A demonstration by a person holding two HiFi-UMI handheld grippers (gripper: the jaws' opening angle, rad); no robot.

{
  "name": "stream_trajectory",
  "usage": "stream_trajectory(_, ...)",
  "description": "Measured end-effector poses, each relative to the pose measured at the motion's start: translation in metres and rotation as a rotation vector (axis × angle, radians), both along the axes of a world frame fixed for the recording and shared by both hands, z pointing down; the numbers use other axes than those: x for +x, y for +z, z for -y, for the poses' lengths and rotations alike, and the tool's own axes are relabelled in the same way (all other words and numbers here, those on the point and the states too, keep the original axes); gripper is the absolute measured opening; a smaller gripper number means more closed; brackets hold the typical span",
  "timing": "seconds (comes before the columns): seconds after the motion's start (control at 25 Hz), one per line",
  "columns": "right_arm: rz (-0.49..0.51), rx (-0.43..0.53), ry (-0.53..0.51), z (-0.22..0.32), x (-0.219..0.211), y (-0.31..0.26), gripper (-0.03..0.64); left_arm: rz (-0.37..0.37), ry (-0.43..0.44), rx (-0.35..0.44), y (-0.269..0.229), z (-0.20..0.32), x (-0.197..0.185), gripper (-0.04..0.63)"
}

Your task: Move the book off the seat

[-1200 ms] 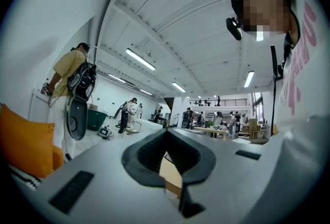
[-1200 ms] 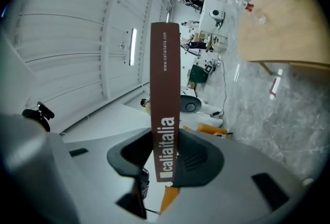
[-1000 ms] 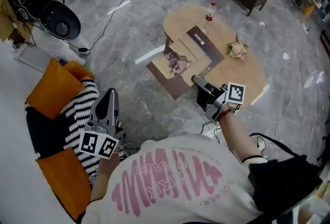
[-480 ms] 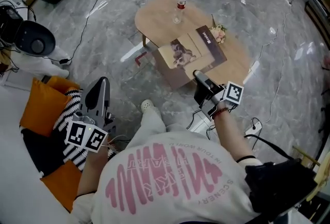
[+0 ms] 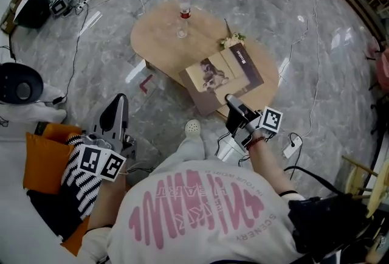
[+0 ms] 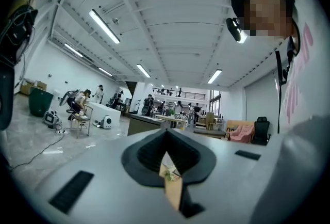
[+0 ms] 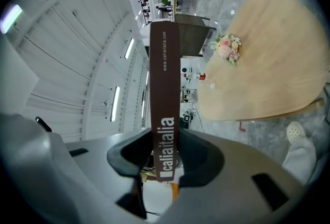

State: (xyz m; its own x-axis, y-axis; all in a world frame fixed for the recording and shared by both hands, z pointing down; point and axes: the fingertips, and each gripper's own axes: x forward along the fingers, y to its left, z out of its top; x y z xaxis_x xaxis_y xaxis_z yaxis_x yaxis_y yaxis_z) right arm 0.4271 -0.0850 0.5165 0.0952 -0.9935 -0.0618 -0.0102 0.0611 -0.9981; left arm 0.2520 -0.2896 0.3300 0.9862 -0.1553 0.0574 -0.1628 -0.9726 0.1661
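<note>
A large brown book (image 5: 222, 74) with a photo cover hangs flat over the near edge of the oval wooden table (image 5: 158, 31). My right gripper (image 5: 234, 107) is shut on its near edge. In the right gripper view the brown spine of the book (image 7: 164, 89) stands upright, pinched between the jaws of my right gripper (image 7: 164, 166). My left gripper (image 5: 115, 120) hangs low at the left, in front of the sofa, pointing up and away. Seen from the left gripper view, my left gripper (image 6: 167, 153) has its jaws together with nothing in them.
On the table stand a red-capped bottle (image 5: 183, 6), a glass (image 5: 181, 30) and a small posy of flowers (image 5: 232, 41). Orange cushions (image 5: 39, 159) and a striped cushion (image 5: 76, 177) lie on the sofa at lower left. Cables and a power strip (image 5: 289, 148) cross the floor.
The person has stepped toward the table, so the sofa has slid to the lower left of the head view. The book stays in my right gripper, now further over the tabletop.
</note>
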Motion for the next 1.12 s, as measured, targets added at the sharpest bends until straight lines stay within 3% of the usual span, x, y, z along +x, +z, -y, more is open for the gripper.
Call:
stream_trajectory(0.36,0.103,-0.044,0.084,-0.003,0.063,0.031,0.158,0.017,0.124,-0.026,0.003,0.032,0.127,0.008)
stream_trajectory(0.56,0.125,-0.087,0.135,-0.009,0.084,0.033,0.158,0.029,0.198,-0.065,0.002,0.039,0.172,0.008)
stream_trajectory(0.84,0.158,-0.121,0.133,-0.035,0.095,0.062,0.157,0.061,0.247,-0.081,0.029,0.016,0.208,0.008)
stream_trajectory(1.12,0.185,-0.218,-0.020,-0.056,0.091,0.104,0.157,0.101,0.174,-0.126,0.050,-0.006,0.212,0.008)
